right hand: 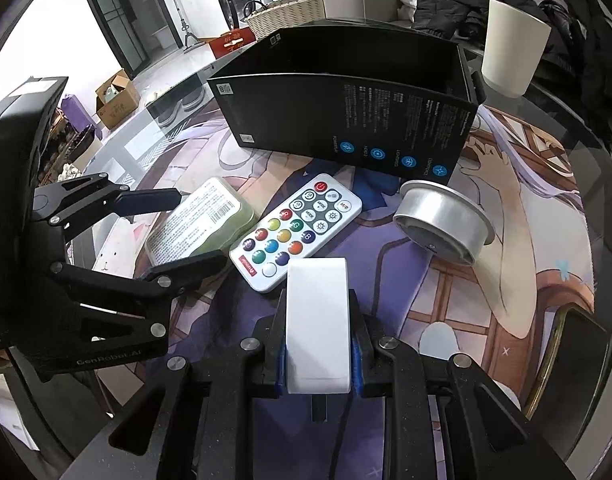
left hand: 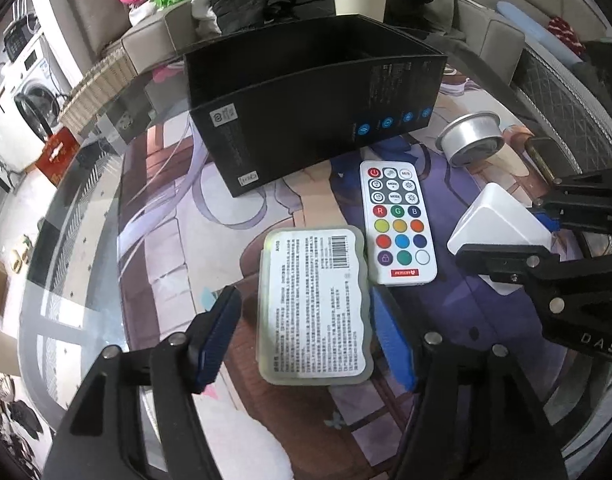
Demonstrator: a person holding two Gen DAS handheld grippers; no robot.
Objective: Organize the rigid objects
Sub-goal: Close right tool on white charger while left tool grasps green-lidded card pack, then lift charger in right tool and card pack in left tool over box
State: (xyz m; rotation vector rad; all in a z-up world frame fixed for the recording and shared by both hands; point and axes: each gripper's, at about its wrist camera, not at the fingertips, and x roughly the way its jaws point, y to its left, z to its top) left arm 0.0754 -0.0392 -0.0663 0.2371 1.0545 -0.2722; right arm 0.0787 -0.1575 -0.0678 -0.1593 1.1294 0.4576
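Pinching a smooth white rectangular block (right hand: 317, 326), the right gripper (right hand: 318, 344) hovers over the glossy worktop (right hand: 526, 264). Left gripper (left hand: 306, 344) fingers (left hand: 215, 338) are spread around a translucent labelled case (left hand: 314, 304). Ahead lie a remote (left hand: 398, 224), a metal tin (left hand: 472, 138) and an open black box (left hand: 306, 112), its interior hidden.

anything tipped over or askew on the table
Yes: the small metal tin beside the black box lies tipped on its side, its base facing the camera. The remote and the labelled case lie flat.
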